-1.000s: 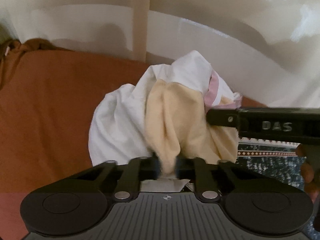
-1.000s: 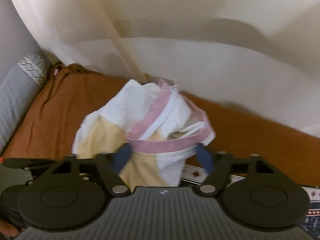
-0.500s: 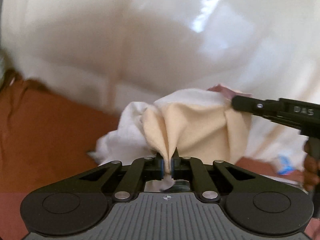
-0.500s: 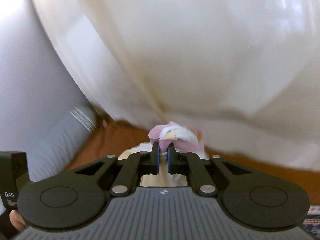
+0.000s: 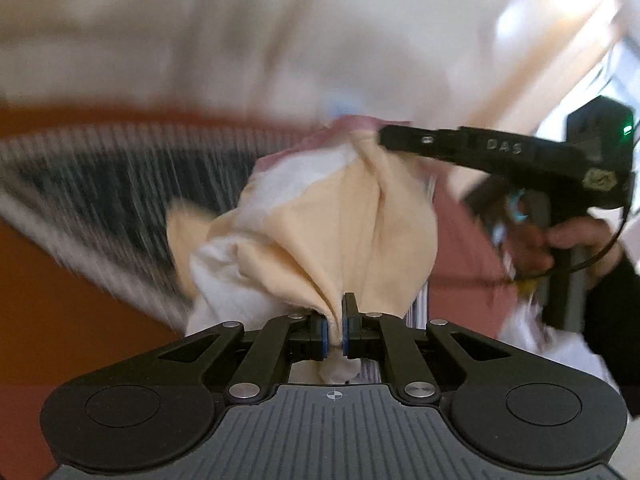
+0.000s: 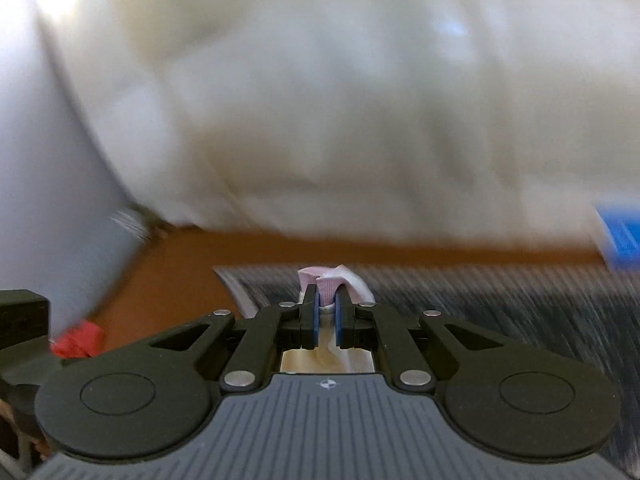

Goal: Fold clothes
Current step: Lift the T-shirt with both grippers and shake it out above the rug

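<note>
Garment (image 5: 340, 232) — cream, white and pink-trimmed, soft and light — hangs bunched between both claws above a dark patterned rug (image 5: 132, 184). Left gripper (image 5: 335, 334) is clenched on a cream fold; right gripper (image 6: 327, 312) pinches the pink band. Limp cloth probably sags and twists, so seams or corners look the better holds.
</note>
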The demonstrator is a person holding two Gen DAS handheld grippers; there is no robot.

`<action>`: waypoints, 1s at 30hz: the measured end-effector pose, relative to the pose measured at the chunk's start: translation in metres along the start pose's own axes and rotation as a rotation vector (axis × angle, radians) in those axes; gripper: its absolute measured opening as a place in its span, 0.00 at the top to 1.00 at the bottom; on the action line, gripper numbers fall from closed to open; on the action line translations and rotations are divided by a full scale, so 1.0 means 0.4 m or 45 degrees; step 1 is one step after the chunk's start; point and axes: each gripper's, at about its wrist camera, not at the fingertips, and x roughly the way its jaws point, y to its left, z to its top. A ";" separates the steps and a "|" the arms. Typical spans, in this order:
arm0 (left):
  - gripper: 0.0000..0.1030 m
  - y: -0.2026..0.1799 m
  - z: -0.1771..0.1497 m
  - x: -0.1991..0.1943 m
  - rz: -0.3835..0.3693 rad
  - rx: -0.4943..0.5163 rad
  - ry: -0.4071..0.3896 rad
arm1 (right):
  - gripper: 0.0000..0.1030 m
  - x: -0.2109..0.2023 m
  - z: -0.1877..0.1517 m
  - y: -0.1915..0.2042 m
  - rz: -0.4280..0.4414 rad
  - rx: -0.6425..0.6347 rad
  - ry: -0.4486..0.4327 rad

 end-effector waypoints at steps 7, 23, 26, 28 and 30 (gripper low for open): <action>0.77 -0.116 -0.142 0.184 0.025 -0.030 0.307 | 0.92 0.008 -0.347 -0.255 -0.264 0.317 0.309; 0.27 -0.154 0.120 0.126 0.510 0.060 0.032 | 0.58 -0.016 -0.439 -0.387 -0.147 0.364 0.303; 0.22 -0.169 0.204 0.215 0.473 0.261 0.022 | 0.58 -0.024 -0.428 -0.387 -0.178 0.379 0.241; 0.22 -0.181 0.238 0.290 0.406 0.430 0.064 | 0.57 -0.036 -0.430 -0.382 -0.208 0.422 0.214; 0.22 -0.184 0.254 0.368 0.340 0.618 0.160 | 0.57 -0.052 -0.434 -0.373 -0.237 0.469 0.190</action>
